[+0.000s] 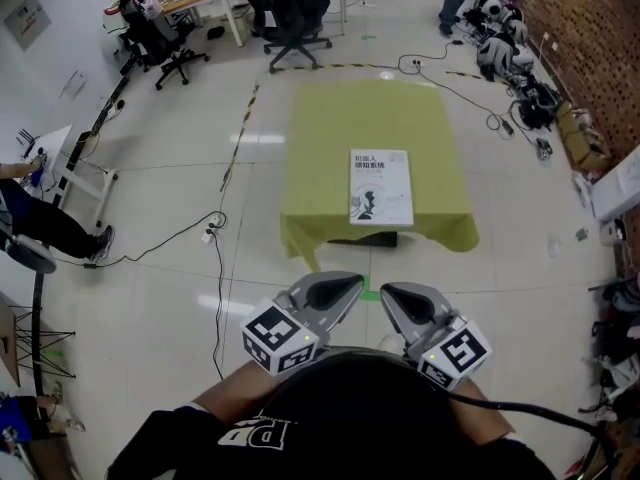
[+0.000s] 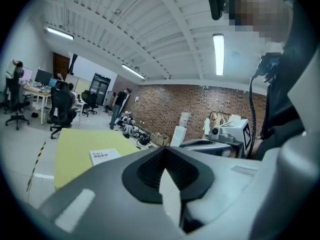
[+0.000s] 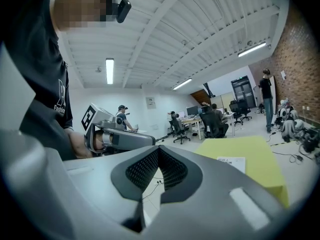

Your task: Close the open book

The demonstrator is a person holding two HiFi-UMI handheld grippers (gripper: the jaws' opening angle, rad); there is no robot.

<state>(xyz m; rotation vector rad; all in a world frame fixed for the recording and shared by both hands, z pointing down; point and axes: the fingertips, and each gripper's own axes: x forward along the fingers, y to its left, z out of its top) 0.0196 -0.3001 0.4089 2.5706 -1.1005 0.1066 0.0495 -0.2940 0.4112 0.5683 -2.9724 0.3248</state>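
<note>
A white-covered rectangular book [image 1: 381,187] lies flat near the front edge of a low table draped in yellow-green cloth [image 1: 370,118], just above the middle of the head view. It shows a single printed cover with dark title lines near its top. No spread of facing pages is visible, so it looks shut already.

Both tools are at the bottom centre of that frame, close to the person's dark shirt [image 1: 340,418] and well apart from the table. The left grey two-jaw gripper [image 1: 345,288] and the right grey two-jaw gripper [image 1: 398,300] point inward at each other, their black-and-white marker cubes [image 1: 280,338] towards the frame's lower edge.

In the left gripper view the jaws of the left gripper [image 2: 163,150] are together at the tips with nothing between them. The book [image 2: 105,156] is a small pale slab on the cloth at mid-left. In the right gripper view the right gripper [image 3: 157,150] also has its jaws closed and empty, with the book [image 3: 231,164] far off at mid-right.

I judge that no closing step is in hand, because neither tool is near the book and the cover appears to be down. If the book does need work, the next move calls for stepping up to the table, bringing one gripper down to the cover's free edge, and checking that it lies flat.
</note>
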